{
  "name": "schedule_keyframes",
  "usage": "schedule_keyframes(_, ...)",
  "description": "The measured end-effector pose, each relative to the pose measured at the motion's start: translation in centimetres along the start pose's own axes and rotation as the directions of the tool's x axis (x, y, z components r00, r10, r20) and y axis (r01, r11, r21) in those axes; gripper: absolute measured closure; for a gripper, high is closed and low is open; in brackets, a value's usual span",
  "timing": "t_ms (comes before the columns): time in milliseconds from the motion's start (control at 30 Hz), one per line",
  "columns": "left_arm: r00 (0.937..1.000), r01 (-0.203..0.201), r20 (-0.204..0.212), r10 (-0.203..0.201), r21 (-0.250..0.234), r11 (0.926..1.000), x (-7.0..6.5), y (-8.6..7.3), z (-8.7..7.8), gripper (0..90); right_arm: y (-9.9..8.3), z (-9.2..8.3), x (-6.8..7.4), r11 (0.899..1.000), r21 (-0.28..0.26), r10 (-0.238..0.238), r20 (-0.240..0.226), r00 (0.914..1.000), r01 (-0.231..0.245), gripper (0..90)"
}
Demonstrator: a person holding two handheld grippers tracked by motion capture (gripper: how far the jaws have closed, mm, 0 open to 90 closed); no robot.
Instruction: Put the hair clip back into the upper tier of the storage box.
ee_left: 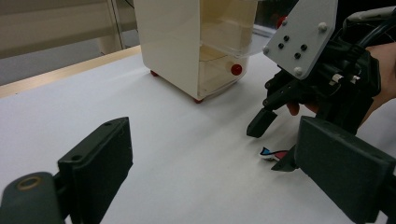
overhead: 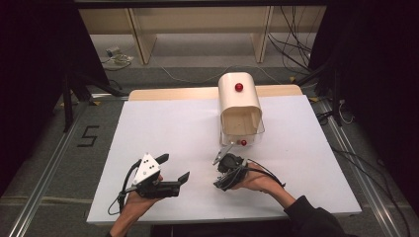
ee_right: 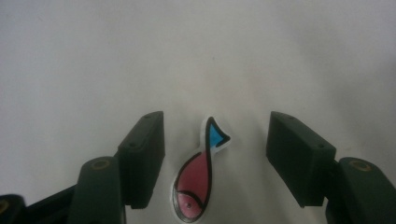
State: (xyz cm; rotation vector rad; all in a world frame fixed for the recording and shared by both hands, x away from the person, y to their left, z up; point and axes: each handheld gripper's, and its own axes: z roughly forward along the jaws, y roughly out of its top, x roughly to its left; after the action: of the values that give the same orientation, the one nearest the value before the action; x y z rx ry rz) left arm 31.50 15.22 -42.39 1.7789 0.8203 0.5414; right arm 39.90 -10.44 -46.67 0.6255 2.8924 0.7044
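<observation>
Jaws of the right gripper point(ee_right: 215, 158) stand apart on either side of a flat fish-shaped piece point(ee_right: 200, 179), pink body, blue tail, lying on the white bench point(overhead: 163, 123); a clear gap shows at each side, so nothing is gripped yet. Fish sits near the front edge, right of centre, just short of the cream box point(overhead: 240, 106) with red knobs.

Left gripper point(overhead: 170, 170): jaws wide, empty, resting on the bench to the left, well apart from the fish.

Risks, as judged:
- Piece is thin and flat. Jaws closing above it would miss it or skid over the top.
- Fish lies nearer the left jaw in the right gripper view. That jaw would likely touch first and push or spin the piece.
- Tail narrows, so a pinch there could squirt it out.
- Lifting with a weak edge grip may drop it short of the box.
</observation>
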Motion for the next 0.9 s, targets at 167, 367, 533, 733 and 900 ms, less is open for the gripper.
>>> schedule_keyframes(167,1.0,-0.003,0.0,0.003,0.0,1.0,0.02,0.01,0.02,11.0,-0.01,0.11,-0.01,1.0,0.003,0.017,-0.004,0.9998,-0.017,44.0)
schedule_keyframes(367,1.0,-0.008,0.003,0.008,0.003,1.0,0.01,0.02,0.05,11.0,-0.02,0.31,0.0,1.0,0.011,0.005,-0.009,0.9999,-0.005,49.7)
schedule_keyframes(533,1.0,-0.007,0.003,0.007,0.003,1.0,0.02,0.02,0.05,11.0,0.0,0.28,-0.03,1.0,0.007,0.019,-0.01,0.9998,-0.019,55.4)
schedule_keyframes(733,1.0,-0.005,0.002,0.005,0.001,1.0,0.0,0.02,0.08,11.0,0.05,0.24,0.15,1.0,0.011,0.0,-0.01,1.0,0.0,60.7)
schedule_keyframes(900,1.0,-0.008,0.003,0.008,0.003,1.0,0.01,0.02,0.08,11.0,0.17,0.22,0.38,1.0,0.021,-0.002,-0.01,0.9999,0.002,63.5)
